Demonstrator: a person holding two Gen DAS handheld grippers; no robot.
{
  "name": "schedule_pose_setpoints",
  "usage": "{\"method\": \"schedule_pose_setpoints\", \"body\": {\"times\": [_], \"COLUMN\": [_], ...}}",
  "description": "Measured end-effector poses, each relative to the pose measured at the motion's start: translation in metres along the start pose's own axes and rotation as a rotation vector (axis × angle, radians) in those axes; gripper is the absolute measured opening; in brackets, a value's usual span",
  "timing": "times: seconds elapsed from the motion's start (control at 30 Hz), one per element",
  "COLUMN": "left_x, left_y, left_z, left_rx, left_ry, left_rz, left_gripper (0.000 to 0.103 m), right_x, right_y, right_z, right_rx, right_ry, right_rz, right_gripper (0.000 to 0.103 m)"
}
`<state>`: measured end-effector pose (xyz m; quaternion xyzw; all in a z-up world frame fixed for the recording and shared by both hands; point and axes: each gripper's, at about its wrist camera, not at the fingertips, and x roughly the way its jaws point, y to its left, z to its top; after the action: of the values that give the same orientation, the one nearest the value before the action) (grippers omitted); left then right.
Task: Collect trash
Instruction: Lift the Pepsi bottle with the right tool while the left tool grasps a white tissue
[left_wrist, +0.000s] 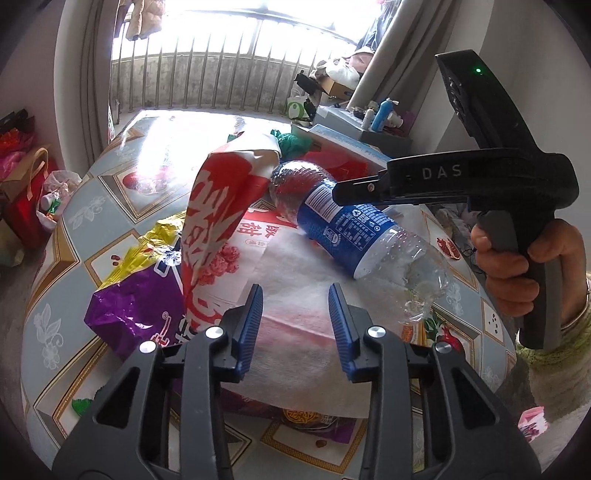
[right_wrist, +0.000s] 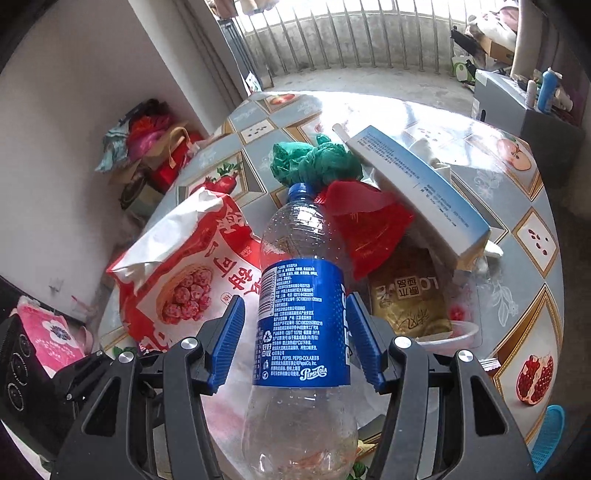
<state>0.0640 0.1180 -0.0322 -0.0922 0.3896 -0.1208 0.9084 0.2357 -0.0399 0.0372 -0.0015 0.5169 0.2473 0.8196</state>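
Note:
An empty clear Pepsi bottle with a blue label and blue cap lies between the blue pads of my right gripper, which is shut on its label. It also shows in the left wrist view, held above the table by the right gripper. My left gripper is open and empty above a white paper sheet. A red-and-white snack bag stands just left of it, with a purple-and-yellow wrapper beside that.
The round table has a fruit-patterned cloth. On it are a green crumpled bag, a red bag, a blue-and-white box and a tan packet. Bags sit on the floor at left. A grey cabinet stands at back right.

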Motion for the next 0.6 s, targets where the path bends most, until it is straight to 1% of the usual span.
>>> {"method": "schedule_pose_setpoints", "body": {"times": [0.13,0.23,0.37,0.5,0.6], "left_x": [0.001,0.000,0.005,0.008,0.011], "left_y": [0.006,0.011,0.014,0.012,0.010], "left_z": [-0.002,0.000,-0.001,-0.001,-0.004], "left_rx": [-0.002,-0.007,-0.017,-0.020,-0.023], "left_ry": [-0.010,-0.016,-0.012,-0.011,-0.003], "left_rz": [0.007,0.015,0.035,0.045,0.049], "left_gripper": [0.032,0.032,0.031,0.030,0.030], "right_x": [0.012,0.016,0.024,0.024,0.019], "right_y": [0.003,0.010,0.021,0.032,0.037], "right_z": [0.004,0.007,0.009,0.009,0.005], "right_rx": [-0.027,-0.067,-0.138,-0.211,-0.239], "right_ry": [0.045,0.061,0.091,0.106,0.113], "right_rz": [-0.031,-0.068,-0.138,-0.195,-0.203], "right_gripper": [0.056,0.056,0.056,0.055,0.054]}}
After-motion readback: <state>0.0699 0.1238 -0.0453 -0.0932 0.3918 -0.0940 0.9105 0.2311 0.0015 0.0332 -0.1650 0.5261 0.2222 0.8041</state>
